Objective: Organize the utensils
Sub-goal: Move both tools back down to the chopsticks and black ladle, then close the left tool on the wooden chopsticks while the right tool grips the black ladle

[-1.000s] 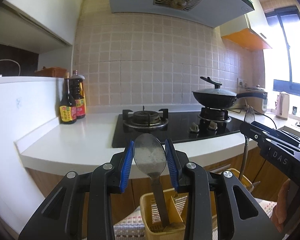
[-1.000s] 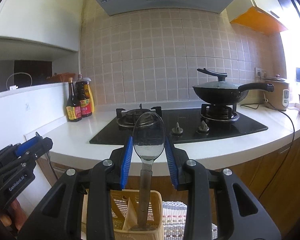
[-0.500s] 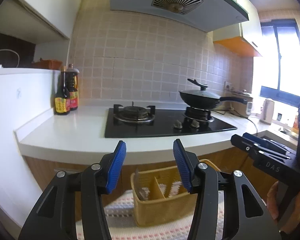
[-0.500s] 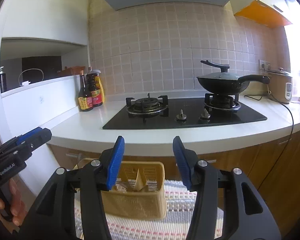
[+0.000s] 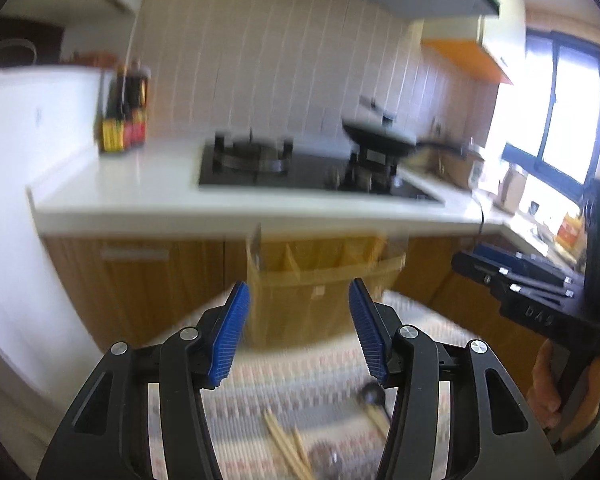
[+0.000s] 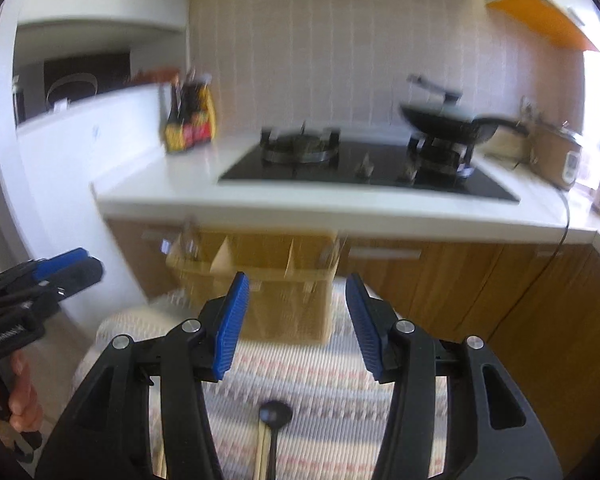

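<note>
Both grippers are empty with jaws spread wide. The left gripper [image 5: 298, 330] hangs above the striped mat [image 5: 308, 376], and past its tips, mid-frame, sits the yellow caddy [image 5: 320, 280], a spoon handle or two poking out of its compartments. The right gripper [image 6: 292, 322] frames the same caddy [image 6: 268, 292] from the other side.

Loose utensils remain on the mat: a dark ladle [image 6: 275, 414] at the bottom centre of the right view, and wooden chopsticks [image 5: 286, 446] low in the left view.

Likely trouble: everything's motion-blurred, so a rushed grab could miss the thin chopsticks or nudge them along the mat. Both grippers heading for the same utensil could also clash.

The left view alone shows the chopsticks clearly, plus the window at the right edge. The right view alone shows the ladle's handle running down out of frame.
</note>
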`<state>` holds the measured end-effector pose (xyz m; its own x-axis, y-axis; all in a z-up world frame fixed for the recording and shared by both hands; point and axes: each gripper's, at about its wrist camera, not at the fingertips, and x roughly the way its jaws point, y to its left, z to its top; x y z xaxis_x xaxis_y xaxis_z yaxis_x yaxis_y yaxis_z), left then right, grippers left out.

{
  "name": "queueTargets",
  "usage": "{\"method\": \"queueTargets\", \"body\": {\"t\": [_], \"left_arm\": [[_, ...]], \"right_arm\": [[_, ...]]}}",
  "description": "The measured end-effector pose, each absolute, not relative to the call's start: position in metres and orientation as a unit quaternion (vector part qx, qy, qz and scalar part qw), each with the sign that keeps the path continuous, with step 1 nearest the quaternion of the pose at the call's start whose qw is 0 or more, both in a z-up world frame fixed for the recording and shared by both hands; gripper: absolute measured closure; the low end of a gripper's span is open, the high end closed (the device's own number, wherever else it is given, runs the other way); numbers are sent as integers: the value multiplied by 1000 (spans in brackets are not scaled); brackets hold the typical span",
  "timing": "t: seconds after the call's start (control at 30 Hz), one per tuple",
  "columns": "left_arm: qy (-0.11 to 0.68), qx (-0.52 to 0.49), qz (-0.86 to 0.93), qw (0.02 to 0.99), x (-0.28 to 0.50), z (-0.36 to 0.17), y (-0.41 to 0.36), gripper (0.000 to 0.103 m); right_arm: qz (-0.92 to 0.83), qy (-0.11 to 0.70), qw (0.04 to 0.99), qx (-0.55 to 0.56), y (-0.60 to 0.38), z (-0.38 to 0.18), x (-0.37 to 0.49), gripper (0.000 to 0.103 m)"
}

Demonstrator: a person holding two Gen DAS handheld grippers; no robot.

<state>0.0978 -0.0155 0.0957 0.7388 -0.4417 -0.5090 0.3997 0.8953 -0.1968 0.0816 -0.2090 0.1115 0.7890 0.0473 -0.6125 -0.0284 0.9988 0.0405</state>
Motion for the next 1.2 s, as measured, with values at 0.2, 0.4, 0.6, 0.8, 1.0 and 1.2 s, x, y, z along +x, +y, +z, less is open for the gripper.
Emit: {"method": "queueTargets", "body": {"t": [0.2,0.4,0.6,0.8,1.0,1.2], "left_arm": [[405,-24,-211,890,112,31,-16,55],[478,-17,-209,853,121,-20,-17,55],[514,13,-199,834,130,-47,-30,57],[519,54,-186,833,127,-56,-40,62],[518,58,-188,832,127,-57,-37,62],[519,71,-184,832,124,-58,-44,62]], "right_arm": [[42,433,900,23,-202,66,91,56],[54,528,846,43,-205,5,108,56],[68,600,793,80,-214,-43,127,56],[78,612,780,108,-214,-61,136,56],[73,610,786,60,-189,-61,143,56],[49,608,792,2,-161,-65,143,64]]}}
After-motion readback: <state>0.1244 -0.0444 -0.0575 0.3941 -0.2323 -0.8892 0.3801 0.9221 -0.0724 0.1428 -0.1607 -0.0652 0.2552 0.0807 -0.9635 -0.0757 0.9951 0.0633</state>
